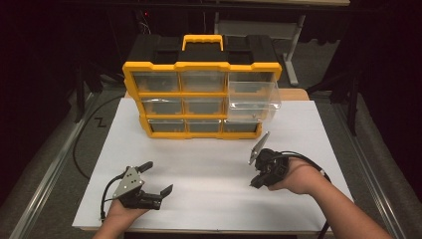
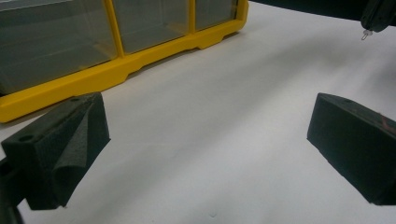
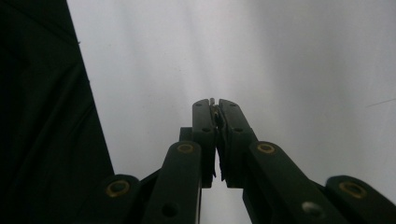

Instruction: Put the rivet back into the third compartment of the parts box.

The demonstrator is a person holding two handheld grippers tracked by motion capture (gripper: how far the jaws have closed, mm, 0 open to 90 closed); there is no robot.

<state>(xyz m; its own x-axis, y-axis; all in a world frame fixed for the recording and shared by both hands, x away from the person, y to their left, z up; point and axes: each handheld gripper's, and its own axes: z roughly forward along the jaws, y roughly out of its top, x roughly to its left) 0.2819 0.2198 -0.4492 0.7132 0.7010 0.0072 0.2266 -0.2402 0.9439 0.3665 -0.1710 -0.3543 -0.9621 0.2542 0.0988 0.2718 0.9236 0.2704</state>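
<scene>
Between right tool (image 3: 215, 103) clenched pads, thin sliver, too small to identify; left tool (image 2: 205, 149) released.

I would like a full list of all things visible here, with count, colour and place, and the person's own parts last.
Drawer cabinet: one, yellow frame, black top, far side of the table.
Pulled-out drawer: one, clear, top right of the cabinet.
Small item: one, thin, pinched between the right tongs; kind unclear.
Table: one, white.
Left tongs: one, black, open, near left.
Right tongs: one, black, shut, near right.
</scene>
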